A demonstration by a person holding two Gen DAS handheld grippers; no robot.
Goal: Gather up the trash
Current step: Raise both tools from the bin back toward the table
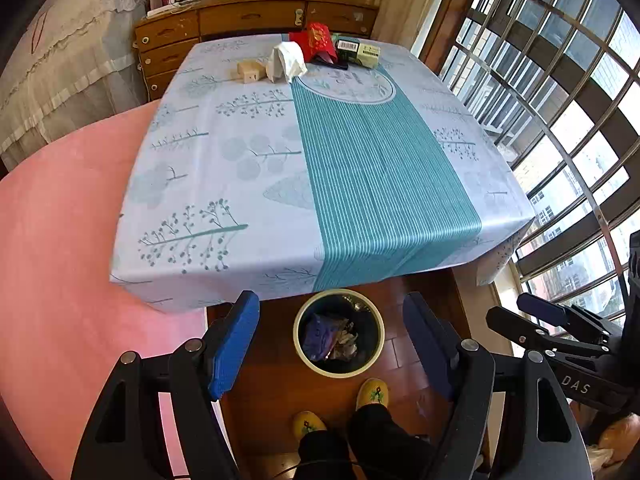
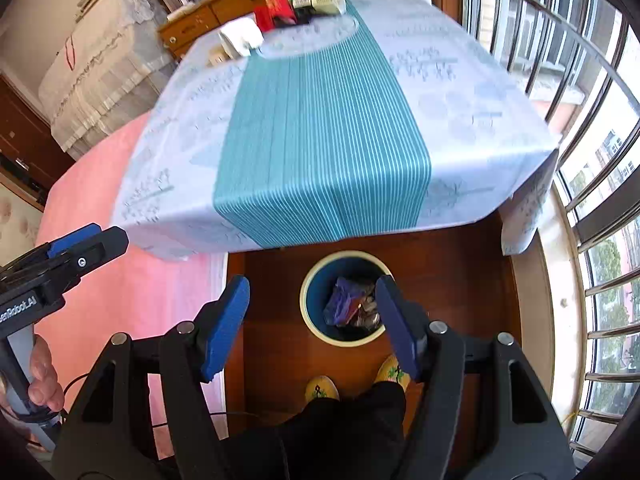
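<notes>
A round trash bin [image 1: 376, 322] [image 2: 310, 280] stands on the wooden floor just in front of the table, with crumpled wrappers [image 1: 330, 338] [image 2: 352, 306] inside it. My left gripper [image 1: 332, 344] hangs high above the bin, open and empty. My right gripper [image 2: 312, 322] is also open and empty, above the same bin. Each gripper shows at the edge of the other's view: the right gripper [image 1: 532, 312] and the left gripper [image 2: 86, 240]. At the table's far end lie a white tissue [image 1: 286, 60] [image 2: 242, 36], a red packet [image 1: 318, 40] [image 2: 274, 8], a green box [image 1: 358, 52] [image 2: 320, 0] and a beige block [image 1: 251, 71].
The table [image 1: 240, 152] [image 2: 460, 120] wears a pale cloth with a teal stripe. A pink bed [image 1: 60, 220] [image 2: 120, 280] lies left, barred windows [image 1: 560, 100] right, a wooden dresser [image 1: 240, 20] behind. A person's yellow slippers [image 1: 372, 392] [image 2: 322, 388] stand below the bin.
</notes>
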